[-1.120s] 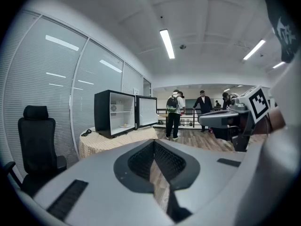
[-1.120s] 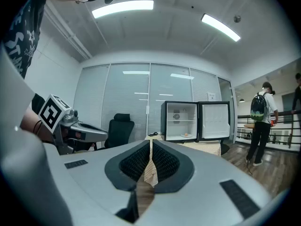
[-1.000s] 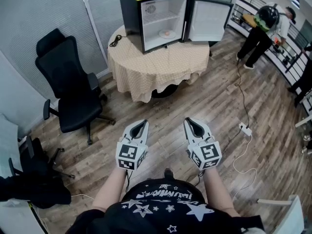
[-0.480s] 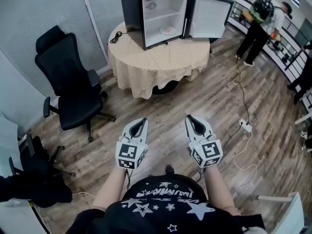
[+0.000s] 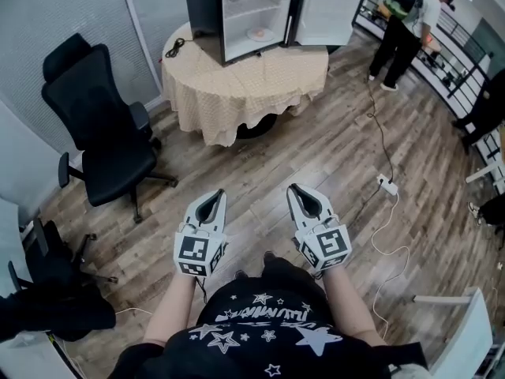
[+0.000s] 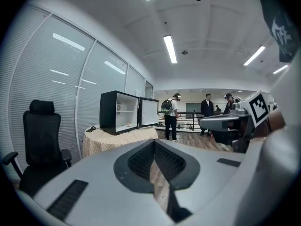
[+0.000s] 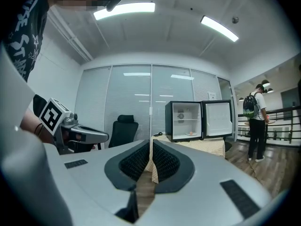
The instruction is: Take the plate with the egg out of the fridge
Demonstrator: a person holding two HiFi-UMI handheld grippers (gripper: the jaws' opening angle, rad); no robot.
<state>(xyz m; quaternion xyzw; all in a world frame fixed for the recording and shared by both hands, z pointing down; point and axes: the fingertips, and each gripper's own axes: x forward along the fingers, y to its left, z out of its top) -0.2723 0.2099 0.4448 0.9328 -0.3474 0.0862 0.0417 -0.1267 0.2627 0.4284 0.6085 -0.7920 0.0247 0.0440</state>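
Plate with the egg point(image 5: 257, 34): on the bottom of the fridge, under its one shelf, at the far end of the room and well apart from both grippers.
Fridge point(image 5: 237, 10): small black box with a white inside, standing on the surface; its door point(image 5: 327, 13) is swung wide open to the right.
Surface point(image 5: 252, 81): round, draped in a checked cloth that hangs down over the edge; a dark cable point(image 5: 175, 48) lies on it just left of the fridge.
Left gripper point(image 5: 214, 197): held low and near the person's body, pointing toward the fridge; jaws together with nothing between them.
Right gripper point(image 5: 297, 191): beside the left one and level with it, pointing the same way; jaws together, nothing held.
Chair point(image 5: 95, 125): black office chair on the left, near the surface.
Floor point(image 5: 316, 156): wooden boards; a white power strip point(image 5: 387, 184) with its cord lies to the right.
Other person point(image 5: 402, 14): stands at the far right with a backpack, by a railing.
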